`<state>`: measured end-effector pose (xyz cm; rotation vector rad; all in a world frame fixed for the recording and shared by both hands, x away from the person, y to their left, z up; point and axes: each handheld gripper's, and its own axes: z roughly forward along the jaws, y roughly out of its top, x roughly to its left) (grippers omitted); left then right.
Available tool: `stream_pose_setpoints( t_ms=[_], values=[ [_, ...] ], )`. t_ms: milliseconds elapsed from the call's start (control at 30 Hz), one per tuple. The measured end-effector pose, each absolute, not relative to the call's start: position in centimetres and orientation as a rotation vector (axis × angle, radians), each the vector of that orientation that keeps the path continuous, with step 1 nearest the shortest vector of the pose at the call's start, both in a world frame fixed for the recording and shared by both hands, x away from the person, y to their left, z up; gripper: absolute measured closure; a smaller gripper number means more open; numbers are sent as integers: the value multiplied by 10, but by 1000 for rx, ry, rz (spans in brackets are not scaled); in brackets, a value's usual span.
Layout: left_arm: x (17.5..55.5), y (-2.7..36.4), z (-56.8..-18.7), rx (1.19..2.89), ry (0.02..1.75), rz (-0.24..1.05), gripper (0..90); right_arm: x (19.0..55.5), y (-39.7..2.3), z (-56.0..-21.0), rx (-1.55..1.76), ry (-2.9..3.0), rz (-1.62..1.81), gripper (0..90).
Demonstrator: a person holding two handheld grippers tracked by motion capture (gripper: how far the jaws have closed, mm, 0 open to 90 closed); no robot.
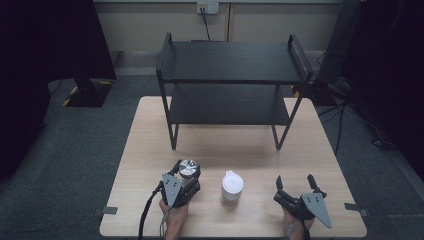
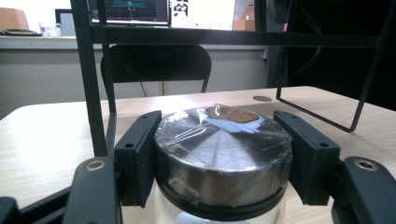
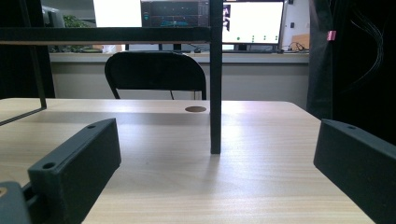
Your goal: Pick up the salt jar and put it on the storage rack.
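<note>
Pale wooden table [image 1: 150,150], black two-tier shelf [image 1: 232,62] at its far end: your jar is already gripped, straight ahead of the left hand.

Your left gripper [image 1: 186,178] is clamped on the metal lid of the glass jar [image 2: 223,154], one black pad on each side of it, and the jar stands upright near the table's front edge, below the shelf's left front leg. From there the shelf lies directly forward and up, so the lift goes away from you. The white-lidded jar [image 1: 232,188] stands just beside it, to its right, apart from both grippers. Your right gripper [image 1: 299,191] rests wide open with nothing between its jaws; it looks farther from that second jar than the left one is, though the overhead angle makes this hard to judge.
</note>
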<state>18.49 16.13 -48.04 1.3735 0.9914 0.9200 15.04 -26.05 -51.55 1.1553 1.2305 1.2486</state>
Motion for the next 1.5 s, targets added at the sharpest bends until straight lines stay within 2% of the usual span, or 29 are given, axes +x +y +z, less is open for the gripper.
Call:
stream_pose_setpoints(
  t_ms=[1233, 1500],
  values=[
    [198, 205, -424, 1443, 805, 752, 355, 151, -260, -515, 1156, 1231, 1247, 0],
    [204, 206, -412, 1440, 775, 766, 355, 151, -260, -515, 1156, 1231, 1247, 0]
  ],
)
